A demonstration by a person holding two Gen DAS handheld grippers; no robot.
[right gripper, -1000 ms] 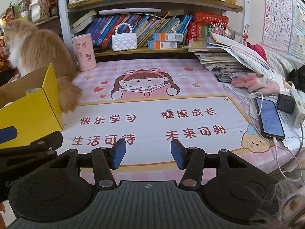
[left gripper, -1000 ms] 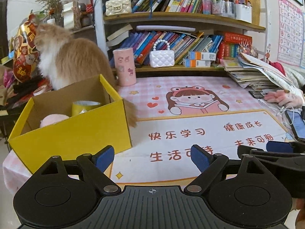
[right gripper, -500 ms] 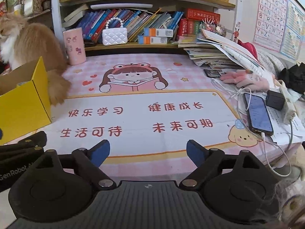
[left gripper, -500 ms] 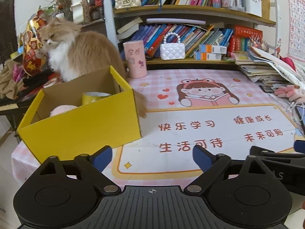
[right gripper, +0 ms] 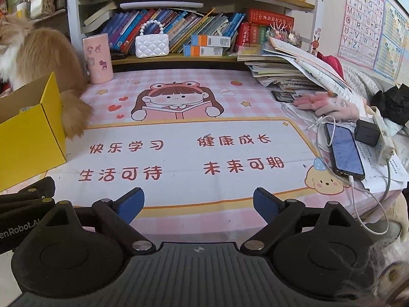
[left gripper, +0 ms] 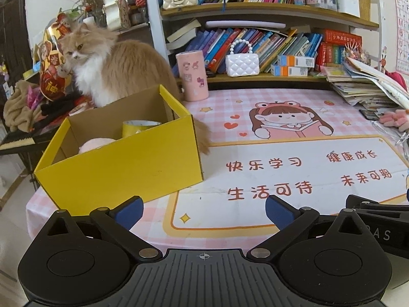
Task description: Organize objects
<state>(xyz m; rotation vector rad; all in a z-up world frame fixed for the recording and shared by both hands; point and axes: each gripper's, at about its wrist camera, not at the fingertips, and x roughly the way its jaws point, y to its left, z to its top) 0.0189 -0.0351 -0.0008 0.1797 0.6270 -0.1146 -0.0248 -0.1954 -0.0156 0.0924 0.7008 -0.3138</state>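
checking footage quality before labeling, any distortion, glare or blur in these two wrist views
Left wrist view: strong fisheye bending, the bookshelf curves and corners go dark; light is soft and even; the yellow box and cat look sharp. Right wrist view: same bending, the alphabet poster leans; mild sheen on the phone; blurry hair at the lower right corner.

A box stands at the mat's left edge, with a tape roll inside. A cat sits behind the box. A phone lies at the mat's right, before stacked books.
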